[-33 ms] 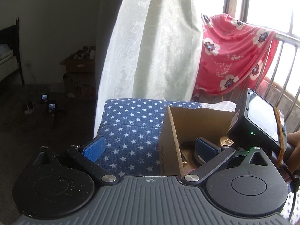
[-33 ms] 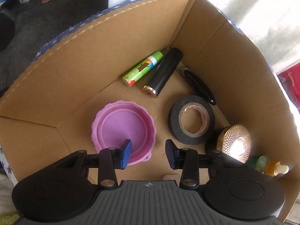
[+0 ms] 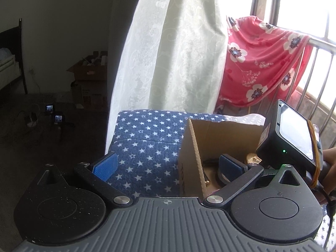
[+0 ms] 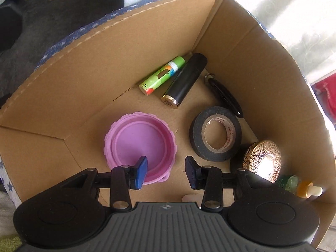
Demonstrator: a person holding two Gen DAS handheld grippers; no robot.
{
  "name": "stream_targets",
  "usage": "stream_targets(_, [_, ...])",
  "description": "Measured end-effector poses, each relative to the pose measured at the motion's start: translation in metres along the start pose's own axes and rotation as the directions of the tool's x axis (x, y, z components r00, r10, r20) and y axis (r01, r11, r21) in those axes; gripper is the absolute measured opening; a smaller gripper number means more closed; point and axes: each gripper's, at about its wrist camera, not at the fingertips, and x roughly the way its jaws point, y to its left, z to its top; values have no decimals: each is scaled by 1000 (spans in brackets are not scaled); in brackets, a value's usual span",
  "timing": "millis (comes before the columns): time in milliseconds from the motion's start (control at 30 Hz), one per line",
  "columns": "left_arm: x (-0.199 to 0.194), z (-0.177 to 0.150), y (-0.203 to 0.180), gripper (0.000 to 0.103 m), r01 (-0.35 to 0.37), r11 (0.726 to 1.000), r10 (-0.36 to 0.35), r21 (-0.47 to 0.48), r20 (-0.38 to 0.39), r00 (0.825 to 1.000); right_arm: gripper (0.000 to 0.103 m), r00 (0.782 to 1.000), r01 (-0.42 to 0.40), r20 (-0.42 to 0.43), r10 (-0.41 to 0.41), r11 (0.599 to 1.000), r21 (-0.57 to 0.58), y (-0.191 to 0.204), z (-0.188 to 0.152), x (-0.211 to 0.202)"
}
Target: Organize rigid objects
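Note:
A cardboard box [image 4: 63, 88] stands on a blue star-patterned cushion [image 3: 147, 138]. In it lie a pink lid [image 4: 139, 145], a green tube [image 4: 161, 75], a black tube with a gold end [image 4: 185, 79], a black pen-like object [image 4: 225, 95], a roll of black tape [image 4: 215, 136], a gold patterned round object [image 4: 262, 159] and a small bottle [image 4: 300, 187]. My right gripper [image 4: 166, 173] is open and empty, low inside the box above the lid's near edge. My left gripper [image 3: 168, 166] is open and empty, its jaws straddling the box's left wall [image 3: 193, 151].
A white curtain [image 3: 178, 48] hangs behind the cushion. A red flowered cloth [image 3: 262, 63] drapes over a metal railing [image 3: 321, 67] at the right. The right gripper's camera unit [image 3: 294, 134] hangs over the box. Cardboard boxes [image 3: 90, 77] and small devices [image 3: 54, 113] sit on the dark floor at left.

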Motion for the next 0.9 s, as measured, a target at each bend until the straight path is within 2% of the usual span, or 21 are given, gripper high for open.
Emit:
stream_targets(200, [-1, -1, 1, 103, -7, 1000, 7, -1, -6, 1000, 42, 1000, -12, -14, 12, 1000, -23, 4, -5, -13])
stream_targets(267, [-3, -2, 0, 103, -7, 1000, 7, 3, -10, 1000, 46, 1000, -15, -2, 15, 1000, -7, 2, -7, -21])
stream_targets(333, [-7, -3, -1, 103, -5, 1000, 5, 6, -13, 1000, 54, 999, -28, 36, 27, 999, 23, -2, -13, -37])
stream_targets(400, [-11, -4, -2, 103, 1, 1000, -1, 7, -16, 1000, 56, 995, -44, 91, 39, 997, 57, -6, -21, -57])
stream_targets(500, [-18, -5, -6, 103, 9, 1000, -9, 11, -22, 1000, 62, 977, -81, 208, 53, 989, 127, -15, -41, -94])
stream_targets(600, [-26, -6, -12, 103, 18, 1000, -18, 16, -22, 1000, 67, 931, -150, 360, 59, 962, 228, -26, -74, -133])
stream_targets(667, [-31, -8, -19, 103, 8, 999, -7, 32, -22, 1000, 75, 879, -205, 475, 37, 930, 306, -29, -108, -158])
stream_targets(733, [-35, -10, -28, 103, -6, 997, 7, 76, -18, 1000, 80, 832, -205, 553, -43, 902, 380, -28, -133, -168])
stream_targets(800, [-39, -13, -37, 103, -2, 995, 3, 101, -16, 1000, 93, 785, -215, 610, -110, 875, 434, -23, -163, -176])
stream_targets(833, [-41, -15, -41, 103, 5, 994, -3, 105, -19, 1000, 103, 762, -222, 630, -151, 853, 472, -21, -178, -175])
stream_targets(900, [-41, -18, -48, 103, 31, 993, -27, 110, -30, 999, 103, 734, -231, 645, -212, 815, 531, -13, -201, -172])
